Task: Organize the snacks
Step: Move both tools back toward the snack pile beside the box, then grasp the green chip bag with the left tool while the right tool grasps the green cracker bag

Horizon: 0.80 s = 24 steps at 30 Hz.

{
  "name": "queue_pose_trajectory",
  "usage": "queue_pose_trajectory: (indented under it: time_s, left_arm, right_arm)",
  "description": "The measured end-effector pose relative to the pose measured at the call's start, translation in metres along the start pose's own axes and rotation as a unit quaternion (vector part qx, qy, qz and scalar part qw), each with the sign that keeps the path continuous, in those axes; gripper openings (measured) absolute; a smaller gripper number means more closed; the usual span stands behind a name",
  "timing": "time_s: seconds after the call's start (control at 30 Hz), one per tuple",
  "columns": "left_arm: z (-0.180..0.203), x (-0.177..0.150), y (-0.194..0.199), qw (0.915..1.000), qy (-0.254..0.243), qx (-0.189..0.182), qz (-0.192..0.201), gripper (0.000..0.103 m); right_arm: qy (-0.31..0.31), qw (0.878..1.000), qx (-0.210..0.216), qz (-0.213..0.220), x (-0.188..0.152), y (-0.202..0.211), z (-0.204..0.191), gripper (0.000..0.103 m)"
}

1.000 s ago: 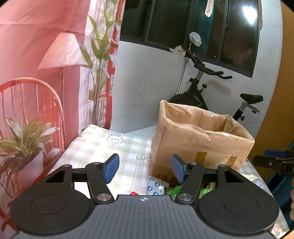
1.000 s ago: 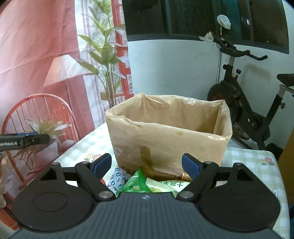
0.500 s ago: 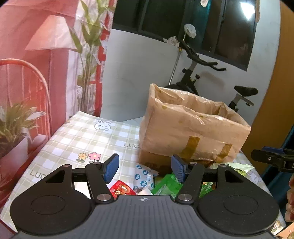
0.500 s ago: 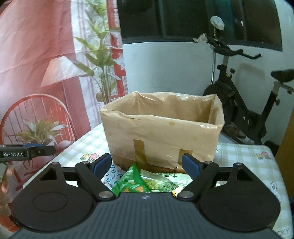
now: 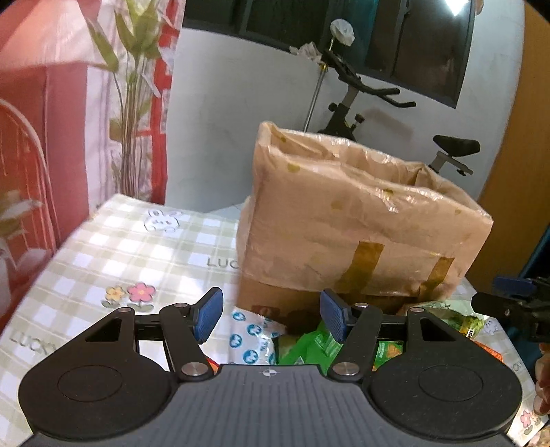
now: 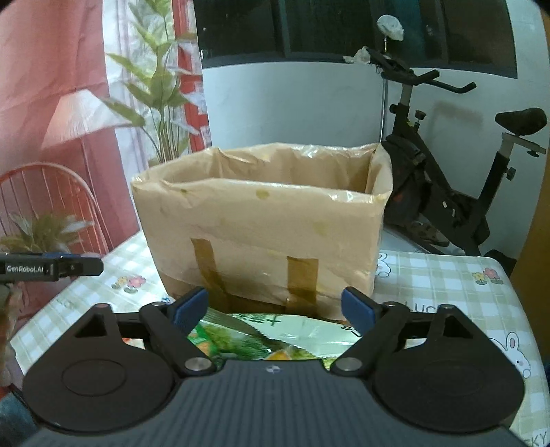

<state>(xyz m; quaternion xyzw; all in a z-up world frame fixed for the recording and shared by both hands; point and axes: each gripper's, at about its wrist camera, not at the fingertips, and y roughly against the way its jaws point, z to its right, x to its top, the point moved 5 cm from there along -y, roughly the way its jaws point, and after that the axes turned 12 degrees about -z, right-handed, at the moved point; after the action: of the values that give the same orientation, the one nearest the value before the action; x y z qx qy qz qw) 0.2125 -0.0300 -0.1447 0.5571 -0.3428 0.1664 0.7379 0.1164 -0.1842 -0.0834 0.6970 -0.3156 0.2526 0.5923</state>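
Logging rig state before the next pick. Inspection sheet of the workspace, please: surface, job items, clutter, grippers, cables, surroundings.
Surface: table under a checked cloth printed with flowers and rabbits.
Job's things: open lined cardboard box, upright; green snack bags and a white packet with blue dots lie on the table in front of it.
Clutter: nothing seen.
Grippers: left gripper open, empty, above the packets; right gripper open, its fingers have just been opening, empty, above a green bag.
Cables: nothing seen.
Surroundings: exercise bike, dark window, printed backdrop.
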Motion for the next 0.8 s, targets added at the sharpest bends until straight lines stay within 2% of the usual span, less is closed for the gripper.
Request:
queue_pose_trajectory:
  time_s: [0.1, 0.2, 0.3, 0.4, 0.67, 0.73, 0.8]
  left_arm:
    - [0.001, -0.004, -0.006, 0.9998, 0.010, -0.003, -0.016, 0.065]
    - [0.003, -0.006, 0.001, 0.9998, 0.014, -0.007, -0.012, 0.065]
    - [0.003, -0.008, 0.008, 1.0000, 0.009, 0.000, 0.000, 0.066]
    - [0.003, -0.015, 0.008, 1.0000, 0.007, 0.003, -0.007, 0.067]
    - [0.007, -0.025, -0.001, 0.9998, 0.005, -0.016, -0.009, 0.070]
    - [0.009, -0.028, -0.006, 0.9997, 0.009, -0.019, -0.011, 0.071]
    - [0.012, -0.033, -0.015, 0.9995, 0.008, -0.024, -0.019, 0.071]
  right_arm:
    - [0.027, 1.000, -0.003, 0.004, -0.004, -0.005, 0.000, 0.096]
    - [0.040, 0.999, -0.008, 0.002, -0.008, -0.004, -0.001, 0.097]
    - [0.034, 0.999, -0.005, 0.008, -0.010, 0.002, -0.001, 0.098]
    - [0.035, 0.999, -0.009, 0.012, -0.015, 0.006, -0.001, 0.099]
    - [0.025, 0.999, -0.036, 0.016, -0.042, 0.009, 0.005, 0.103]
    - [0.033, 0.998, -0.049, 0.010, -0.046, 0.005, 0.005, 0.103]
    - [0.031, 0.999, -0.041, -0.002, -0.050, -0.001, 0.007, 0.103]
